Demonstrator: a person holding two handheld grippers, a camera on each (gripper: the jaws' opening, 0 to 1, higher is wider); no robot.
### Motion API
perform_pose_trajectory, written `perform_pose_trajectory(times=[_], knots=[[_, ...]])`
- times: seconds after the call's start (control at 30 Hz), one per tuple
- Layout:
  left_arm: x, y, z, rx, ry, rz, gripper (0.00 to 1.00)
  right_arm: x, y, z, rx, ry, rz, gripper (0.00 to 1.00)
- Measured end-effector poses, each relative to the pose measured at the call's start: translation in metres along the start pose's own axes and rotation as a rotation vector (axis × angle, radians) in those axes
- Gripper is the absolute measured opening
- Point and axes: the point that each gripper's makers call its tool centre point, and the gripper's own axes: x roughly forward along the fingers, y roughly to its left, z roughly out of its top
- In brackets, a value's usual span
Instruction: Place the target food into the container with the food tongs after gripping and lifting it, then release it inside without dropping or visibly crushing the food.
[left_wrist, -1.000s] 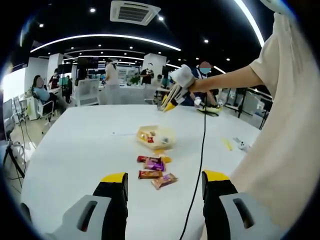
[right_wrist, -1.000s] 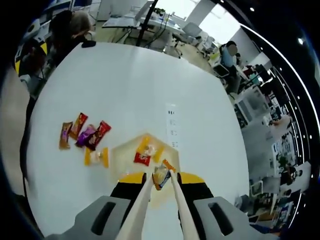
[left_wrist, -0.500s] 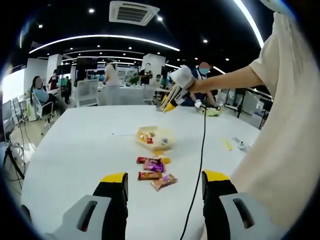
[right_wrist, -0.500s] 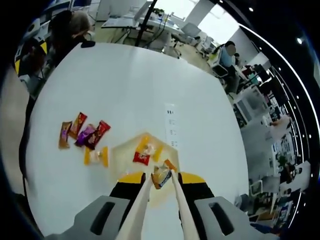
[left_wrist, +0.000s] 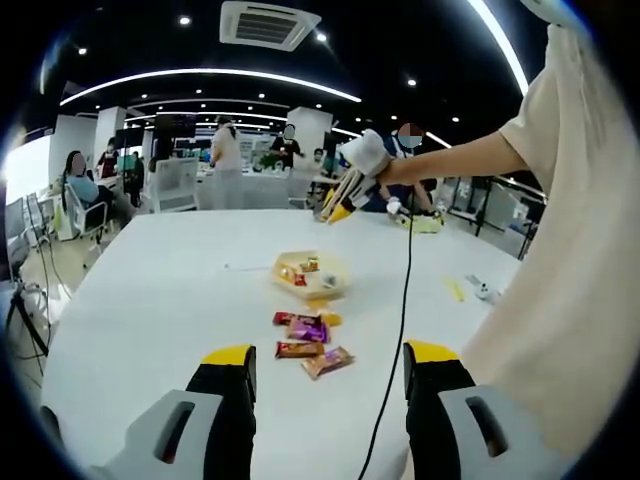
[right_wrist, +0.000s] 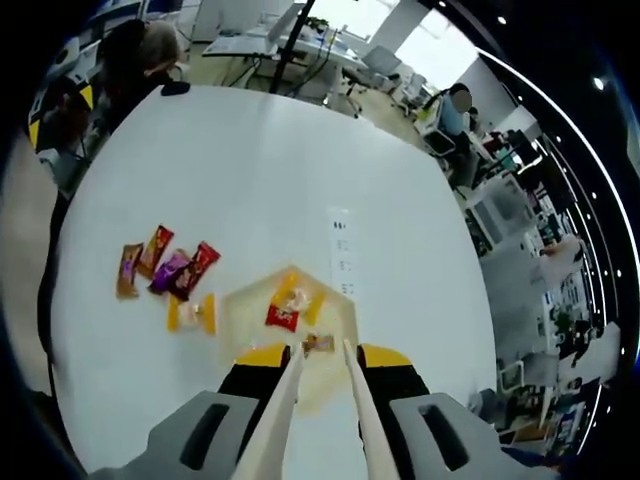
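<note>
- In the right gripper view, the right gripper (right_wrist: 320, 362) holds the food tongs (right_wrist: 284, 400). Its own jaws press the two tong arms, and the tong tips stand slightly apart with nothing between them.
- Just past the tips, a small wrapped snack (right_wrist: 318, 343) lies inside the pale container (right_wrist: 232, 318), beside a red packet (right_wrist: 282, 318) and a yellow one (right_wrist: 294, 297). That piece looks delivered and let go.
- Left of the container, four wrapped bars (right_wrist: 165, 266) and a yellow sweet (right_wrist: 192, 312) sit on the white table (right_wrist: 250, 170), so more may be left to move.
- In the left gripper view, the left gripper (left_wrist: 328, 372) hangs low near the table edge, jaws wide apart and holding nothing.
- This view adds the side-on picture: the right gripper well above the container (left_wrist: 311, 276), the person's arm (left_wrist: 450, 160), and a black cable (left_wrist: 404, 290) trailing across the table.
- Beyond, people sit in an office.
</note>
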Motion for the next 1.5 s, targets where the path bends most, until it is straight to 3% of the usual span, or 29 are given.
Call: perform_pose_trajectory(times=[0.7,0.83,1.5], knots=[[0.000,-0.005,0.000,0.008,0.000,-0.011,0.59,0.000,0.033,0.001,0.070,-0.041,0.048,0.28],[0.000,-0.006,0.000,0.009,0.000,-0.011,0.59,0.003,0.052,0.000,0.077,-0.045,0.079,0.28],[-0.003,-0.008,0.000,0.013,-0.004,-0.009,0.59,0.014,0.099,0.011,0.080,-0.053,0.147,0.28]])
